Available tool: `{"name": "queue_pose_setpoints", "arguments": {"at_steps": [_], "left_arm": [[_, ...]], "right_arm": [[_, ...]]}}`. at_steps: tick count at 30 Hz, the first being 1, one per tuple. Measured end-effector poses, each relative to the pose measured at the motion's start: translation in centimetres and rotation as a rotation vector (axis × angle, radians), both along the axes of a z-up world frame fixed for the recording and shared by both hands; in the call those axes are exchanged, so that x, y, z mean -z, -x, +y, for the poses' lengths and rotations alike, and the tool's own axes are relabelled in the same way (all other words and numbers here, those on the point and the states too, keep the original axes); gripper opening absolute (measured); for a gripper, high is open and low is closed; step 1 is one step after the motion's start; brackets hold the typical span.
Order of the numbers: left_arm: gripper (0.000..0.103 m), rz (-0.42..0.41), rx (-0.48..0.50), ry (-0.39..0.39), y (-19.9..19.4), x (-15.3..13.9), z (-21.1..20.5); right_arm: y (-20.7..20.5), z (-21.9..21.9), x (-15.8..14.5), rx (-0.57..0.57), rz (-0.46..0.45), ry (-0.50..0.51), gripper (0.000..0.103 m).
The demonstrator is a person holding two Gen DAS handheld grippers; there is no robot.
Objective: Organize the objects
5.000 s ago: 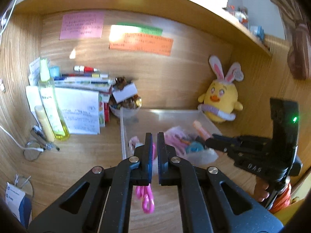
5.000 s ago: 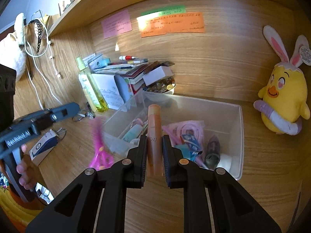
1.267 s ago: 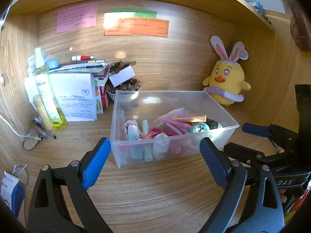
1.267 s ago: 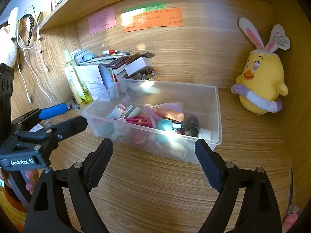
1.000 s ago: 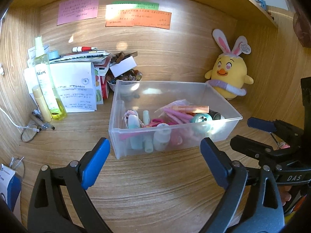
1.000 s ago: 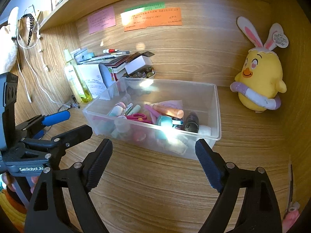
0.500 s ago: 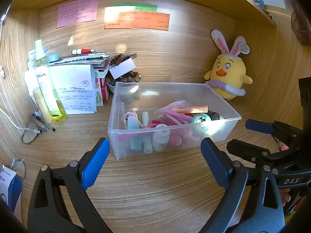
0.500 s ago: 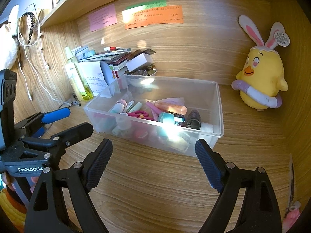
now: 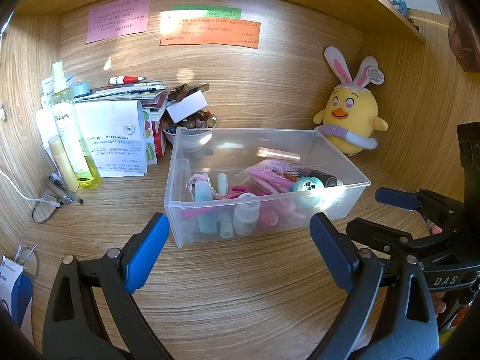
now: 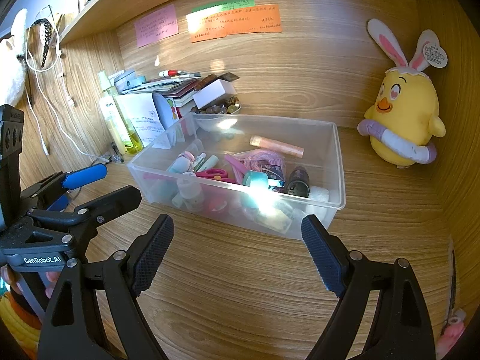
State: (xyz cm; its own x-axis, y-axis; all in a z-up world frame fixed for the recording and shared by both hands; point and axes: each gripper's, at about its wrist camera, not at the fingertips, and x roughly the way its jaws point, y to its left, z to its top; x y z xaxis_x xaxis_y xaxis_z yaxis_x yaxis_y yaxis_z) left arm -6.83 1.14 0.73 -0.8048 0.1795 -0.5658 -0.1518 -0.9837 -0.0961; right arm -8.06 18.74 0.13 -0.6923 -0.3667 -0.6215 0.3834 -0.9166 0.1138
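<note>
A clear plastic box (image 9: 300, 133) stands on the wooden desk; it also shows in the right wrist view (image 10: 337, 150). It holds several small items: pink scissors (image 9: 237, 192), an orange tube (image 10: 276, 145), a teal tape roll (image 10: 255, 179), small bottles (image 9: 246, 214). My left gripper (image 9: 240, 249) is open and empty, a little in front of the box. My right gripper (image 10: 237, 246) is open and empty too, in front of the box's near right side.
A yellow plush chick (image 9: 349, 120) sits at the back right corner. A yellow-green bottle (image 9: 73, 138), papers, books and a bowl of beads (image 9: 192, 124) crowd the back left. Glasses and a cable (image 9: 45, 207) lie at left. A shelf hangs overhead.
Five seconds ago the left gripper held pink scissors and the right an orange tube; both now lie in the box. Both grippers have opened and drawn back.
</note>
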Motion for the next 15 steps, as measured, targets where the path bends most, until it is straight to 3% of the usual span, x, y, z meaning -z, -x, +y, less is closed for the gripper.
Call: {"name": "queue_pose_setpoints", "arguments": {"at_steps": [15], "left_arm": [[0.096,-0.004,0.028,-0.012,-0.06,0.17,0.21]], "right_arm": [[0.18,0.25,0.21,0.007,-0.003,-0.008,0.085]]}}
